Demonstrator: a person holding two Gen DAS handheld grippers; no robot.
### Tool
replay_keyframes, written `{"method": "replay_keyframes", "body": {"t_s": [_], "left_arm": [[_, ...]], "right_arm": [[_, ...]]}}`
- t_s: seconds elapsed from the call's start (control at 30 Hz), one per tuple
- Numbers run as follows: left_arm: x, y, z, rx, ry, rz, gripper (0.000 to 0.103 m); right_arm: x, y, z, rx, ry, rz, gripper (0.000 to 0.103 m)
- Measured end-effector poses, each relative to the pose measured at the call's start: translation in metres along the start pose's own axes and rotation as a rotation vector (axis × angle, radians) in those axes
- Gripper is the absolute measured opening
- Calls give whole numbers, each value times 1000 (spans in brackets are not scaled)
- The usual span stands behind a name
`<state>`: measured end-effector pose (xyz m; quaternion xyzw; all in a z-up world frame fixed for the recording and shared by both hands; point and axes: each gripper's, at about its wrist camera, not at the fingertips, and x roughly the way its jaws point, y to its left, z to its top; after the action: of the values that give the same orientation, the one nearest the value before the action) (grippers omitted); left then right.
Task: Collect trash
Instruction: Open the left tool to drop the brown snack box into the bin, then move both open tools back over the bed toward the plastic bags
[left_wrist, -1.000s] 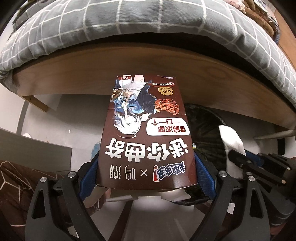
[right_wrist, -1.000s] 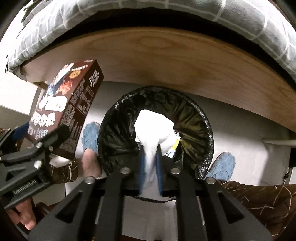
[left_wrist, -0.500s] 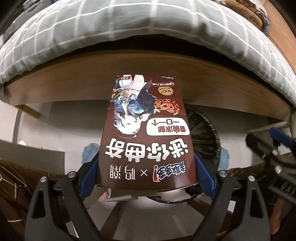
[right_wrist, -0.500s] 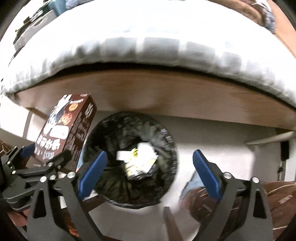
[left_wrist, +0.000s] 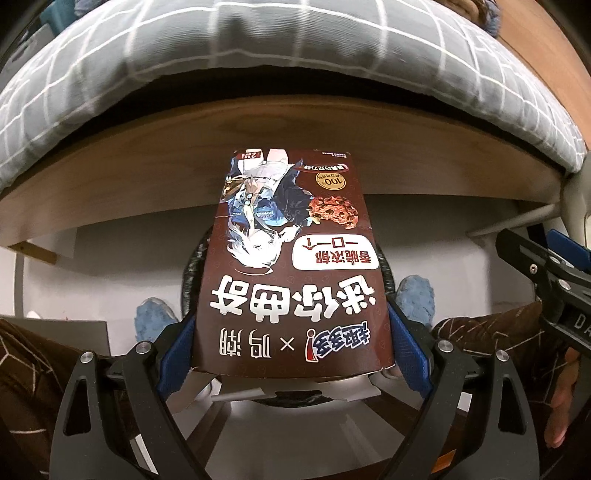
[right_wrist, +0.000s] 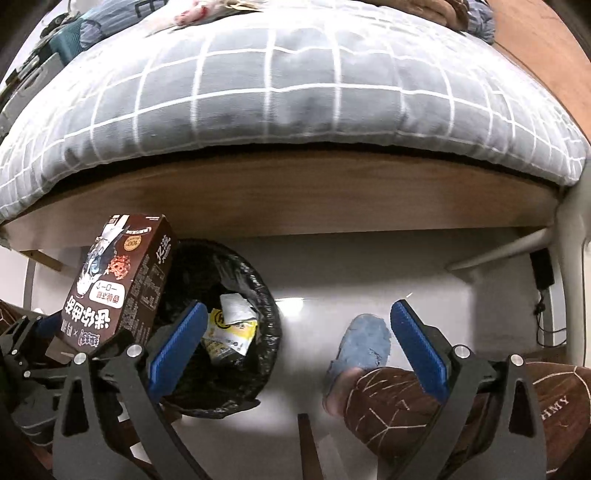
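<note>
My left gripper (left_wrist: 291, 347) is shut on a brown cookie box (left_wrist: 291, 266) with a cartoon figure and white Chinese letters, held over the black-bagged trash bin (left_wrist: 190, 273), which the box mostly hides. In the right wrist view the same box (right_wrist: 114, 284) sits at the left, above the bin's (right_wrist: 258, 369) left rim. Inside the bin lie a white paper and a yellow wrapper (right_wrist: 231, 328). My right gripper (right_wrist: 295, 347) is open and empty, to the right of the bin, above the floor.
A bed with a grey checked quilt (right_wrist: 295, 103) and wooden side board (right_wrist: 295, 199) overhangs the bin. The person's blue slippers (right_wrist: 364, 343) and brown trouser legs (right_wrist: 406, 402) flank the bin. A white bed leg (right_wrist: 569, 258) stands at the right.
My right gripper opened and dropped the white paper into the bin, then moved right and back. My left gripper carried the box rightward over the bin.
</note>
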<state>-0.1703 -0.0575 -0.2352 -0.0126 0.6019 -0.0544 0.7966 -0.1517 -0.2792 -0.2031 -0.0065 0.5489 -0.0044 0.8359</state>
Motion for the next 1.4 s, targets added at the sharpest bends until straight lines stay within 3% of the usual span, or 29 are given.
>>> {"method": "replay_keyframes", "body": {"t_s": [0.33,0.8,1.1,1.4], "left_arm": [[11,-1,0,23,4,10,89],[-11,-2,2,16,-59,56,97],[-50,24,8,-37,-135,66,97],[-104,34,40,-41,-270,81,97]], "right_arm": [[7,-3,-3,4,3,9,95],[5,6,1,-13,-15,21,95],[-15,25,10,-54,-80,42,95],[-51,32,40,-71,-193,51,95]]}}
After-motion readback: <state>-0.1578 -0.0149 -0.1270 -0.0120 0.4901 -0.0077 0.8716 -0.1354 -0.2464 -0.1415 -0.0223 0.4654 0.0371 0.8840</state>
